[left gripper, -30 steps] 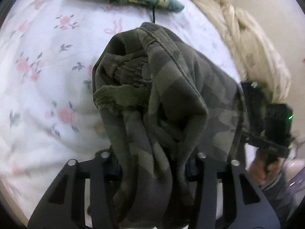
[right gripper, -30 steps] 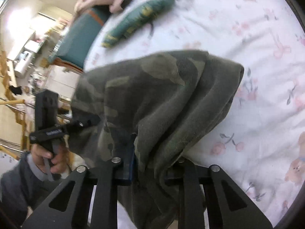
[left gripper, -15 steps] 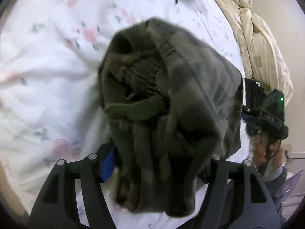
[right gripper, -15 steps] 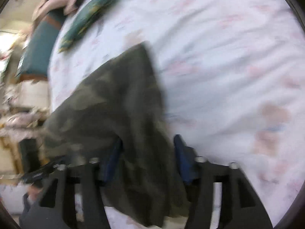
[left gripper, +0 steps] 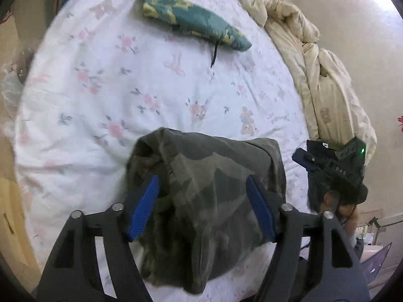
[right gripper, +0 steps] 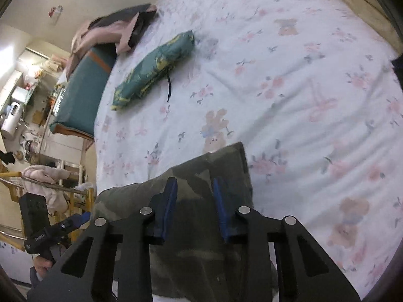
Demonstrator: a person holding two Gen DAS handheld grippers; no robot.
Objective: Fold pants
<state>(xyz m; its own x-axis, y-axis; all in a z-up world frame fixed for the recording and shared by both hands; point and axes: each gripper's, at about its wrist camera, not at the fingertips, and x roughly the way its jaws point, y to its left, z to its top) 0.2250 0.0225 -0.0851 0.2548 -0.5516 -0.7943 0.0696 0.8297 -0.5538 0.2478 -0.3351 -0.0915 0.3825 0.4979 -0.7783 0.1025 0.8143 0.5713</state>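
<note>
Bed [left gripper: 151, 80]: a white sheet printed with pink flowers and small bears fills both views; it is soft and gives a yielding surface under any fold.
Quilt [left gripper: 320, 70]: a cream heap bunched along the far edge of the bed, well apart from the work.
Pants [left gripper: 201, 181]: camouflage green, bundled in a thick, rumpled stack on the near part of the bed, between and under both tools; a squared corner shows in the right wrist view [right gripper: 226, 161].
Handling: the cloth looks soft, limp and light, so it will sag and slide out of shape unless taken by a firm edge; the waistband or a hem, through all layers, seems the best hold, and the sheet beneath may be pinched by mistake.
Green bundle [left gripper: 196, 22]: a folded teal and yellow patterned piece with a dark cord, lying further up the bed, apart from the pants.
Left gripper [left gripper: 204, 206]: its jaws have just been closing a little but stand wide, blue pads either side of the bundle with fabric between them and gaps showing; nothing is clamped.
Right gripper [right gripper: 194, 201]: its jaws have just been closing; the pads straddle a ridge of the pants, probably not pressing it, though the view is poor here.
Hand [left gripper: 337, 203]: the person's hand holds the right tool's handle.
</note>
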